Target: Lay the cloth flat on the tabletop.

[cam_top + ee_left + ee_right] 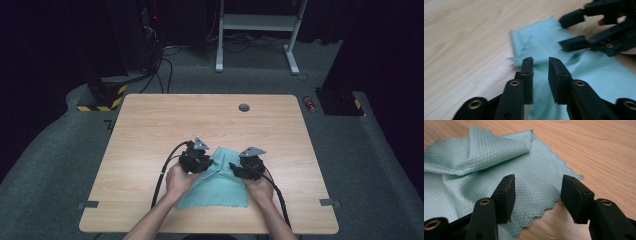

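Below, both tools, left tool (541, 62) and right tool (537, 187), gape empty over a diamond-quilted, scallop-edged teal cloth (534, 172) on woodgrain.

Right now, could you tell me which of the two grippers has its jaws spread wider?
The right gripper: its jaws stand wide apart above the teal cloth, while the left gripper shows only a narrow gap.

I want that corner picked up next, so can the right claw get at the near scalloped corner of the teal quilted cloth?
Probably yes: the right claw stands open over the cloth's corner, nothing between.
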`<act>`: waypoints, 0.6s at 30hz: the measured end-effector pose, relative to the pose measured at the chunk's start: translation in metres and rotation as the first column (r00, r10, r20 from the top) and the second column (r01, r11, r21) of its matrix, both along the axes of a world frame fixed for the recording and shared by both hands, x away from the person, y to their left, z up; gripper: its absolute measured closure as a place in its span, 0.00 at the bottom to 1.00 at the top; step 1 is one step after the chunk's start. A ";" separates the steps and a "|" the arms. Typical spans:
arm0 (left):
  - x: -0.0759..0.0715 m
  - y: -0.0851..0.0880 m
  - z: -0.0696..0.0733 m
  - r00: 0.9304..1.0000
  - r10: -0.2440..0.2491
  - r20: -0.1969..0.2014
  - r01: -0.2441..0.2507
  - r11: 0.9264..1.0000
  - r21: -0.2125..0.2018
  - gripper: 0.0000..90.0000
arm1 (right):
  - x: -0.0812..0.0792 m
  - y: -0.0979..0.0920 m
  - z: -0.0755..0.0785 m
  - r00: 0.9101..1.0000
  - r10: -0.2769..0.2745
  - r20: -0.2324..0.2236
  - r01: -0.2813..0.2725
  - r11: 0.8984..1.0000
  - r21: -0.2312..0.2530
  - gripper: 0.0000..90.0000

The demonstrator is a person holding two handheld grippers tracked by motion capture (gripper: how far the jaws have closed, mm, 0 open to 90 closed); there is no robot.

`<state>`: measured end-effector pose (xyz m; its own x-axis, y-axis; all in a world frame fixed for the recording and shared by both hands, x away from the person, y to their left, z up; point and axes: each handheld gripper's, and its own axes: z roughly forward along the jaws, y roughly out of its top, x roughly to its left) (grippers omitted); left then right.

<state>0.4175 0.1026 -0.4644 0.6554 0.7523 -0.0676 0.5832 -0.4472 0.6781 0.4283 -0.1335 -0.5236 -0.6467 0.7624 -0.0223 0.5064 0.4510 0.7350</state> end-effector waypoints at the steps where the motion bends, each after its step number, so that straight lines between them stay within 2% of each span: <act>1: 0.002 0.002 -0.001 1.000 0.010 -0.015 -0.010 1.000 -0.006 0.76 | 0.000 0.000 0.000 1.000 -0.001 -0.001 0.001 1.000 0.001 0.50; 2: 0.004 0.002 -0.004 0.999 0.018 -0.036 -0.019 1.000 -0.019 0.73 | 0.000 0.000 0.000 1.000 -0.001 -0.002 0.001 1.000 0.001 0.50; 4: 0.008 0.001 -0.008 0.998 0.021 -0.053 -0.024 0.999 -0.043 0.66 | 0.000 0.000 0.000 1.000 -0.001 -0.001 0.001 1.000 0.002 0.50; 7: 0.012 -0.005 -0.012 0.998 0.016 -0.056 -0.019 0.998 -0.052 0.60 | 0.000 0.000 0.000 1.000 -0.001 -0.001 0.001 1.000 0.001 0.50; 10: 0.019 -0.008 -0.017 0.998 0.038 -0.057 -0.041 0.998 -0.054 0.57 | 0.000 0.000 0.000 1.000 0.001 0.000 -0.001 1.000 0.000 0.50; 12: 0.024 -0.009 -0.023 0.995 0.053 -0.080 -0.059 0.995 -0.074 0.57 | 0.000 0.000 0.000 1.000 0.000 -0.001 0.000 1.000 0.001 0.50; 15: 0.030 -0.011 -0.033 0.990 0.062 -0.127 -0.072 0.995 -0.075 0.58 | 0.000 0.000 0.000 1.000 0.001 0.000 -0.001 1.000 0.000 0.50; 17: 0.031 -0.013 -0.035 0.990 0.063 -0.126 -0.074 0.994 -0.083 0.63 | 0.000 0.000 0.000 1.000 0.001 0.000 -0.001 1.000 0.000 0.50; 18: 0.031 -0.013 -0.035 0.993 0.054 -0.103 -0.062 0.995 -0.076 0.69 | 0.000 0.000 0.000 1.000 0.001 0.000 -0.001 1.000 0.000 0.50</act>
<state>0.4482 0.0891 -0.4996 0.5974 0.7787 -0.1916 0.6740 -0.3582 0.6461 0.4284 -0.1335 -0.5237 -0.6473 0.7619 -0.0218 0.5063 0.4512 0.7349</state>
